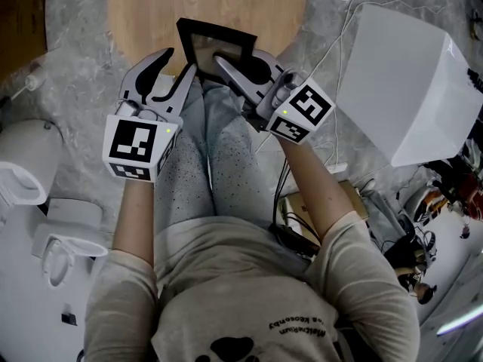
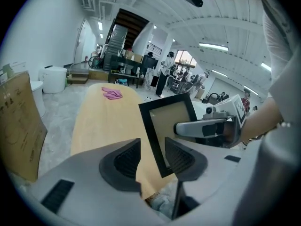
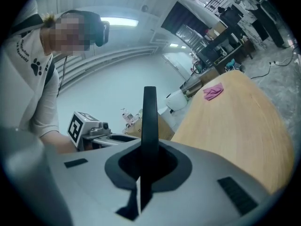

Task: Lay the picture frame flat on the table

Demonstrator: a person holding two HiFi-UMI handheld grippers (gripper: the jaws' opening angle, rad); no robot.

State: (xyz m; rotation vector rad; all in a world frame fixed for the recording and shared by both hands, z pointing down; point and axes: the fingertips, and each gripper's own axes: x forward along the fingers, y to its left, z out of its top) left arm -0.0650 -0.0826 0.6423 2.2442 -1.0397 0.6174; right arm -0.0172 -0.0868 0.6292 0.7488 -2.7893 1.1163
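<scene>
A black-rimmed picture frame (image 1: 215, 47) with a tan centre is held tilted at the near edge of the wooden surface (image 1: 143, 13). The fingers of the right gripper (image 1: 240, 60) are clamped on its side. The fingers of the left gripper (image 1: 179, 60) stand apart at its lower corner. Bare wood runs ahead to a pink cloth (image 2: 112, 93).

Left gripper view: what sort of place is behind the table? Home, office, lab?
Probably an open lab or workshop hall: a staircase and workbenches with people standing by them beyond the wooden table, strip lights on a high ceiling, loose cables on the floor in the head view.
</scene>
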